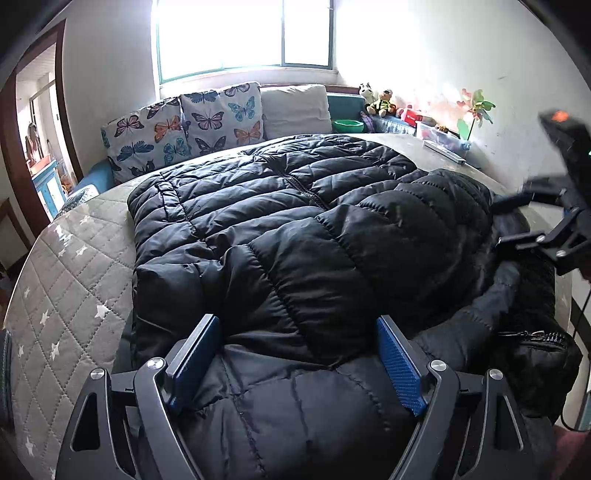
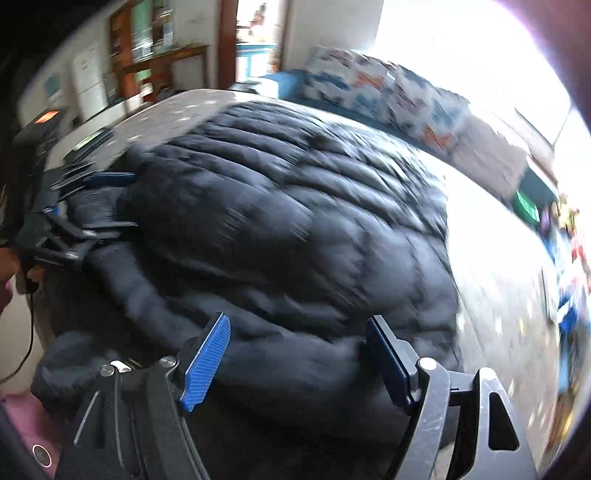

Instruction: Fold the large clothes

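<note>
Across the middle of the frame, the puffy black quilted jacket (image 1: 295,229) is lying lengthwise toward the cushions (image 1: 184,125), while both the left hand-held gripper (image 1: 295,365) and right hand-held gripper (image 2: 299,365) are hovering with jaws apart, gripping nothing.

Left wrist view: close above the black jacket (image 1: 295,229) on the bed (image 1: 74,266), angled down, facing the window (image 1: 243,33). Right wrist view: equally near, blurred, angled down across the bed toward the doorway (image 2: 258,40). Both share the jacket and the butterfly cushions (image 1: 184,125).
</note>
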`<state>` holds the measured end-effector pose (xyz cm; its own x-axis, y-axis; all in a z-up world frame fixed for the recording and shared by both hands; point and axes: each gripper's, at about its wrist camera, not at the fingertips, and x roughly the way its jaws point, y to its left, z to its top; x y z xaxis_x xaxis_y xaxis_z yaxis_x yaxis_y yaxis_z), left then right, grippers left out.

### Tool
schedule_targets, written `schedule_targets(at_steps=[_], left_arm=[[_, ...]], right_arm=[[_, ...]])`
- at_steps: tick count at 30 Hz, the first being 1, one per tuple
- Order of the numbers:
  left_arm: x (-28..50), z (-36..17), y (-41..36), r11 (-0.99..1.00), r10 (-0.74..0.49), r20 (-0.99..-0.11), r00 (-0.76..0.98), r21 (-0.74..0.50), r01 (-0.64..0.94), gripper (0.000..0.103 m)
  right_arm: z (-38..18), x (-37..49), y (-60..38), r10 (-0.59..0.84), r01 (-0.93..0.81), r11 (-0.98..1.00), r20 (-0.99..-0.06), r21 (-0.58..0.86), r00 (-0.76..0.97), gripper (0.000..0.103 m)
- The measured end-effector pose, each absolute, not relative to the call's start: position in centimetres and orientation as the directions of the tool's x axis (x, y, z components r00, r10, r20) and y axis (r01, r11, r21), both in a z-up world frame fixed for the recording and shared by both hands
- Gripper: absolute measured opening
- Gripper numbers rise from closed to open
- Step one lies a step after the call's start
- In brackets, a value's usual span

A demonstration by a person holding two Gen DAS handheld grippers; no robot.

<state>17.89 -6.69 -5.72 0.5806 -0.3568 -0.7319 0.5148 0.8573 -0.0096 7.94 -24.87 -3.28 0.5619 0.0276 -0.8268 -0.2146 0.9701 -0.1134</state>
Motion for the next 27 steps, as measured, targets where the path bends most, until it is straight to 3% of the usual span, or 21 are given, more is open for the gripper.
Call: schedule_targets(at_steps=[3,6,9,12,19,21,24,27], left_arm=[[18.0,-5.8,-6.8,0.858,-0.348,-0.736,0.581,0.001,0.514,0.091],[18.0,-5.6,-6.9,0.858,-0.338,-0.745,0.575,0.008,0.514,0.091],[18.2,-4.8,-7.1,0.847,-0.335,-0.764,0.551,0.012,0.531,0.091],[18.3,-3.2,-7.4,0.839,-0.330,-0.778,0.534,0.017,0.544,0.092],[19.1,1.3,-8.1,0.813,-0.456,-0.714,0.531,-0.092,0.574,0.092],[20.1,1.2,-8.7,0.814,-0.461,-0.720,0.518,-0.110,0.571,0.089],[22.0,-0.7,-9.3,0.824,-0.432,-0.764,0.479,-0.119,0.554,0.074],[23.2,-3.3,-8.6,0.827,-0.441,-0.790,0.425,-0.174,0.535,0.074]], right_arm=[[-6.1,7.9,-27.2,0.129,-0.214,0.977,-0.824,0.010,0.551,0.084],[-6.4,8.0,-26.5,0.106,-0.209,0.978,-0.814,-0.019,0.571,0.087],[-4.7,8.6,-25.9,0.093,-0.212,0.977,-0.839,-0.027,0.536,0.087],[-1.8,8.9,-26.9,0.116,-0.207,0.978,-0.804,-0.009,0.583,0.087],[0.0,12.4,-28.0,0.117,-0.159,0.987,-0.774,0.022,0.622,0.087],[-0.7,13.6,-28.4,0.135,-0.140,0.988,-0.783,0.062,0.607,0.087],[-2.2,14.7,-28.6,0.143,-0.124,0.988,-0.802,0.086,0.581,0.087],[-3.7,14.6,-28.8,0.128,-0.120,0.990,-0.816,0.072,0.563,0.087]])
